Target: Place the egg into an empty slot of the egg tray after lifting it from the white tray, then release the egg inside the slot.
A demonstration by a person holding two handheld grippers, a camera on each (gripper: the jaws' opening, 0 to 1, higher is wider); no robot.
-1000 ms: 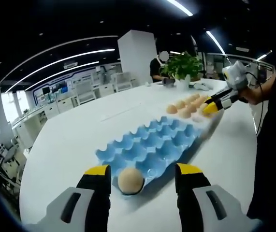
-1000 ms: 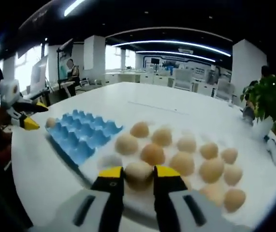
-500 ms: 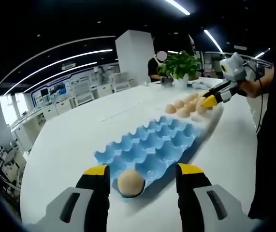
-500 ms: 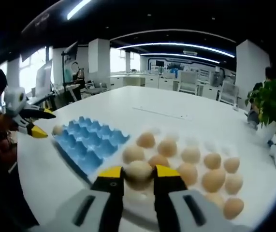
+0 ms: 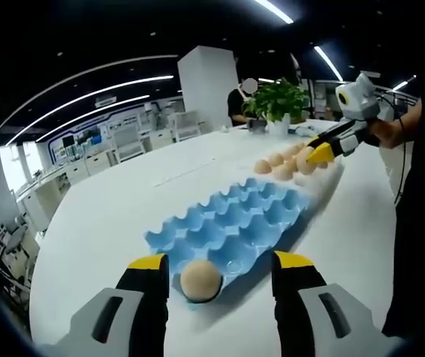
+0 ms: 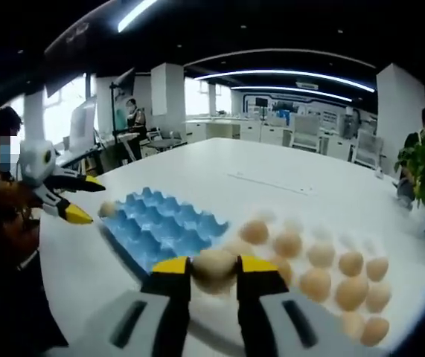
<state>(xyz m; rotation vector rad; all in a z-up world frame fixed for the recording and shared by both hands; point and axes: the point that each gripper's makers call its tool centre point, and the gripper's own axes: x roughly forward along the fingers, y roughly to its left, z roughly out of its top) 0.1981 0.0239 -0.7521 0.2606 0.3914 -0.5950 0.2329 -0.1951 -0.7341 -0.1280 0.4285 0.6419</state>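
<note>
A blue egg tray (image 5: 231, 223) lies on the white table, with one tan egg (image 5: 200, 279) sitting in its nearest corner slot. My left gripper (image 5: 219, 279) stands open around that corner, its jaws on either side of the egg and apart from it. My right gripper (image 6: 213, 269) is shut on another tan egg (image 6: 213, 266), held above the table between the blue egg tray (image 6: 164, 227) and the white tray (image 6: 324, 260) of several eggs. From the left gripper view the right gripper (image 5: 318, 152) hovers over the eggs (image 5: 283, 165) at the far end.
A potted plant (image 5: 275, 104) stands past the eggs near the table's far edge. A person's dark sleeve (image 5: 420, 193) runs along the right of the left gripper view. Office desks and chairs lie beyond the table.
My right gripper has lifted the egg off the white tray and moved toward the blue egg tray. The left gripper has stayed put around the corner egg.
</note>
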